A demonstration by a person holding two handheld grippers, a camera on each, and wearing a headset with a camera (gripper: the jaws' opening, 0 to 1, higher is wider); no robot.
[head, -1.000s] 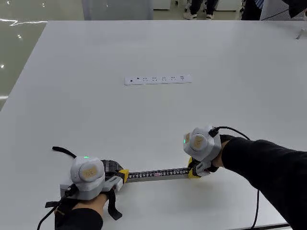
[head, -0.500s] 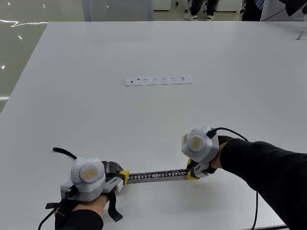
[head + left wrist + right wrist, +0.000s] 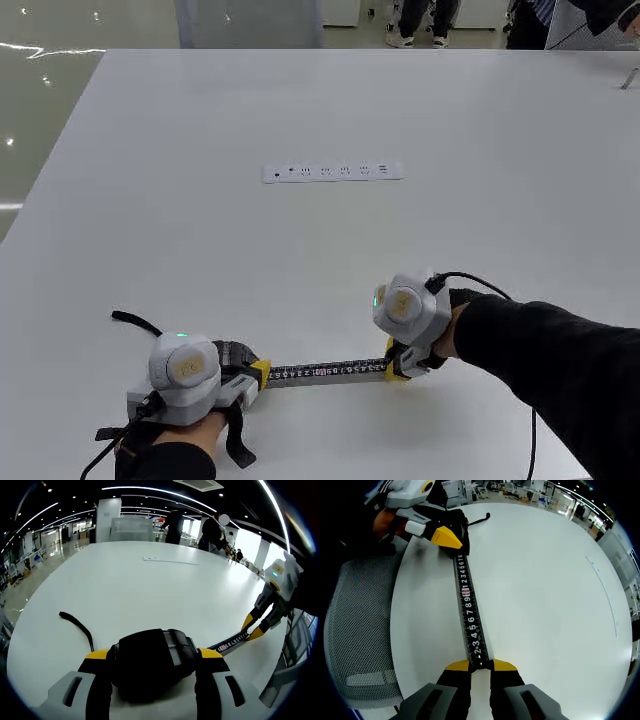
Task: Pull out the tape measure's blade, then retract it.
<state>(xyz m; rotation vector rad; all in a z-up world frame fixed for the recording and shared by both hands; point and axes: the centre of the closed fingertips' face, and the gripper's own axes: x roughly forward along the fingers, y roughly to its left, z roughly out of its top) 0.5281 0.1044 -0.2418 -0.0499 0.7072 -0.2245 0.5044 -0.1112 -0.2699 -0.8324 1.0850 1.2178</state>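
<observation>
Our left gripper [image 3: 155, 656] is clamped around the tape's black case [image 3: 150, 672], with a yellow-tipped jaw pressed against each side. Our right gripper [image 3: 480, 666] has its jaws pinched together on the end of the blade [image 3: 468, 605], right down at the low numbers. The blade lies flat on the white table [image 3: 320, 110], pulled out straight between the two grippers. The numbers face up and there's a red mark roughly midway along. The case sits near the table's front edge on our left, and the blade tip is off to its right. A black strap [image 3: 133, 320] curls on the table just beside the case. A white power strip [image 3: 332, 172] lies well apart, further back.
</observation>
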